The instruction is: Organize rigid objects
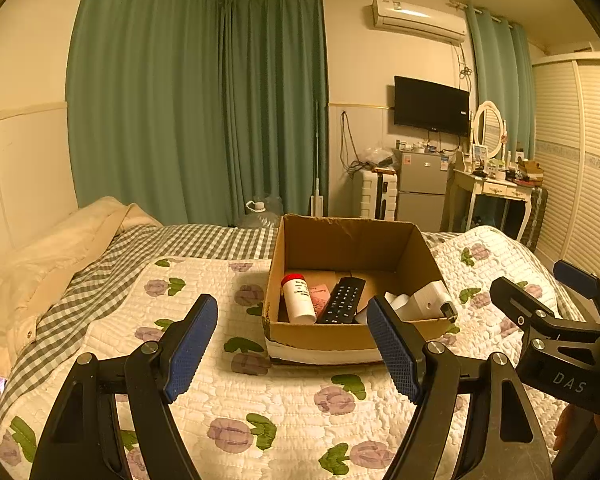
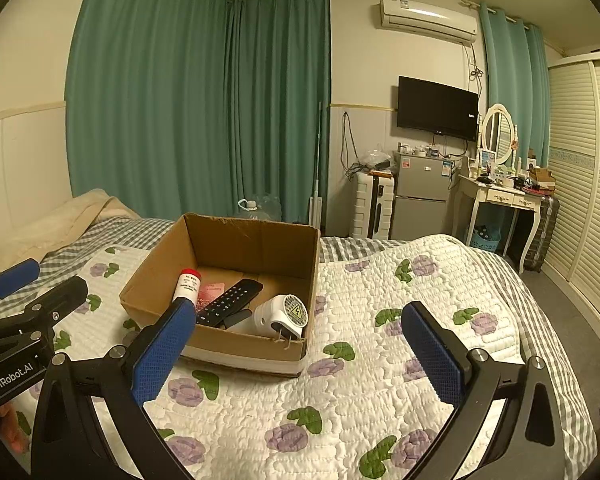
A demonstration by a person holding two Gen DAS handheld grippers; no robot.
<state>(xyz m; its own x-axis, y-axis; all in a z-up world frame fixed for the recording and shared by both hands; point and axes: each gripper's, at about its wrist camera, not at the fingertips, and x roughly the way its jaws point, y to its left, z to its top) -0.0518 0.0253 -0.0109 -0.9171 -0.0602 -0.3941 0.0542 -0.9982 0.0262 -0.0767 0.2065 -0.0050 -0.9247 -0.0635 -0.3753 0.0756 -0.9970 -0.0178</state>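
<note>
An open cardboard box (image 1: pixel 342 338) (image 2: pixel 156 266) stands on the quilted bed. Inside lie a white bottle with a red cap (image 1: pixel 297 299) (image 2: pixel 188 285), a black remote (image 1: pixel 343 300) (image 2: pixel 230 296), a pink packet (image 1: pixel 321 295) (image 2: pixel 212 291) and a white plug-in device (image 1: pixel 424 300) (image 2: pixel 284 315). My left gripper (image 1: pixel 294 344) is open and empty, just in front of the box. My right gripper (image 2: pixel 300 354) is open and empty, in front of the box's near right corner; it also shows at the right edge of the left wrist view (image 1: pixel 540 292).
A floral quilt (image 2: pixel 380 360) covers the bed over a checked sheet (image 1: pixel 100 272). A cream duvet (image 1: pixel 40 264) lies at the left. Beyond the bed stand a suitcase (image 2: pixel 374 204), a small fridge (image 2: pixel 420 196), a dressing table (image 2: pixel 496 196) and a wardrobe (image 2: pixel 584 200).
</note>
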